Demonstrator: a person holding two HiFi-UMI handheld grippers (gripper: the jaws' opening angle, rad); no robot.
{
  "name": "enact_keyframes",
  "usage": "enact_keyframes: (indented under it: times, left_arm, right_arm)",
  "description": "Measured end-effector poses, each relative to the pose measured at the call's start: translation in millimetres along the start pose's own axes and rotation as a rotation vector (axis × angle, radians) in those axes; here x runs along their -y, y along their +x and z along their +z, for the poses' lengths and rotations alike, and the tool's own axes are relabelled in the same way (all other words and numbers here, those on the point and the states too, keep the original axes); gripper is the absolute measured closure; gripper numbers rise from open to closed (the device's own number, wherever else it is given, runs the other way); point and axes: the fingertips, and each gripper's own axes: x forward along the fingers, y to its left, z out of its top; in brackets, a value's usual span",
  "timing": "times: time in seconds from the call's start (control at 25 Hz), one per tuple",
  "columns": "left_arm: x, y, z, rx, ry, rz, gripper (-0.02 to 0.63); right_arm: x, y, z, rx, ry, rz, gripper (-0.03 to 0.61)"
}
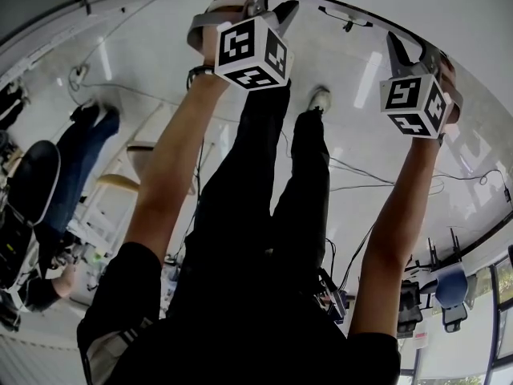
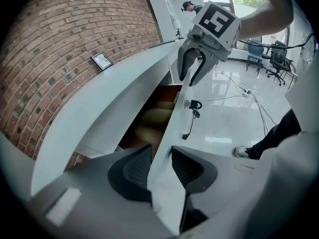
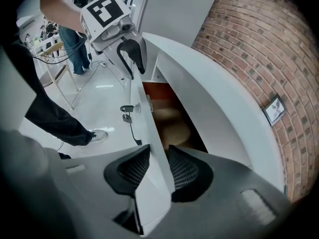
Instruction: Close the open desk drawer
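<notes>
The desk drawer stands open, its brown inside [image 2: 149, 118] [image 3: 172, 126] showing under the white desk top [image 2: 114, 93] [image 3: 214, 108]. Both grippers straddle the top edge of the white drawer front [image 2: 164, 133] [image 3: 144, 123], one pad against each face. My left gripper [image 2: 160, 166] [image 1: 240, 8] is shut on one end of the panel, and my right gripper [image 3: 158, 171] [image 1: 425, 54] is shut on the other end. Each shows in the other's view, the right gripper [image 2: 188, 78] and the left gripper [image 3: 135, 69] further along the panel. A key with a dangling cord [image 2: 193, 106] [image 3: 127, 109] sits on the outer face.
A brick wall [image 2: 75, 34] [image 3: 259, 44] with a small framed picture [image 2: 102, 61] [image 3: 274, 109] rises behind the desk. My legs stand on a glossy white floor with cables [image 1: 361, 171]. Another person [image 1: 76, 155] sits at left; office chairs [image 1: 449, 289] [image 2: 269, 54] stand further off.
</notes>
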Motion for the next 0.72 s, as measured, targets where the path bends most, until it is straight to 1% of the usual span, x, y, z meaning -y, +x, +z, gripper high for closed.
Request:
enact_keyframes:
  times: [0.36,0.52,0.72]
  left_arm:
    - [0.1,2.1,-1.7,0.009,-0.014,-0.006,0.466]
    - [-0.9,2.3,-3.8,0.019,-0.041,0.013,0.453]
    - [-3.4,-3.9,-6.2,0.043,-0.094,0.055,0.448]
  right_arm:
    - [-1.0,1.1,-0.6,0.006,-0.028,-0.011,0.45]
    - [-0.7,1.6,-2.1,0.011,-0.038,-0.052,0.443]
    - [1.9,-0.2,-3.3,0.018,-0.002,-0.106,0.411]
